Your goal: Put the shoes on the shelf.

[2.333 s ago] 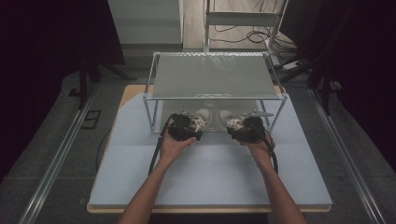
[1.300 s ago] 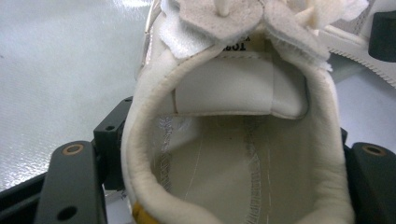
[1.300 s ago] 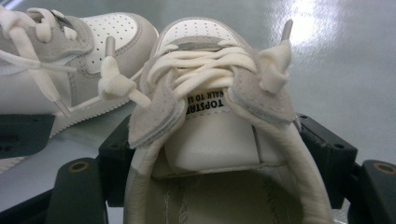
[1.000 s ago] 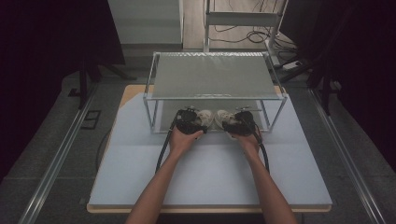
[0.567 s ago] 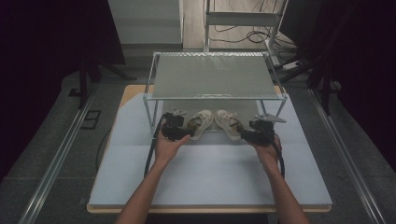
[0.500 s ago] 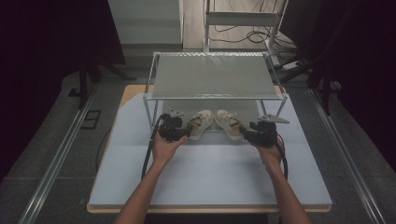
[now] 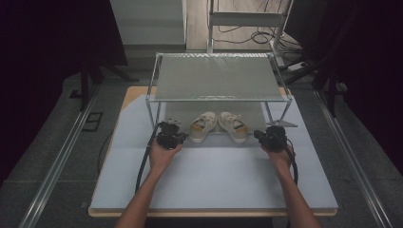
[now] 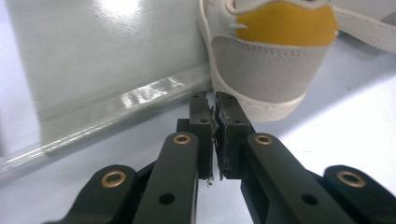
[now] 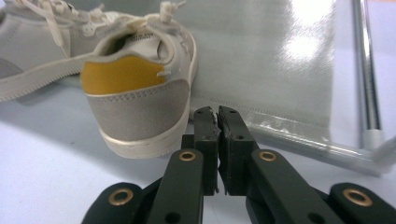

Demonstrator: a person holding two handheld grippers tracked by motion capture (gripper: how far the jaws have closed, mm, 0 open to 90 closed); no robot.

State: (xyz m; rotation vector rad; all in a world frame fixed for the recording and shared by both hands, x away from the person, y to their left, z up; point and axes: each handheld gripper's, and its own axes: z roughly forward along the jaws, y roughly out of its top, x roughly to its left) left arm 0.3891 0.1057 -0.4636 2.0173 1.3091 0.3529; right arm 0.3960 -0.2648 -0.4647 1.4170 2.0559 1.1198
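High view shows each closed, empty gripper, left gripper (image 7: 172,137) and right gripper (image 7: 269,137), beside the shoes (image 7: 218,126), so a careless push could knock them off the shelf mat (image 7: 183,114).

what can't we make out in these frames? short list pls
- Toes of the two shoes: high view, tucked under the upper shelf.
- Left shoe: left gripper view, front cut off by the top edge.
- Right shoe tongue print: right gripper view, too small to read.
- Right gripper fingertips: high view, too small and dark; right gripper view shows them closed.
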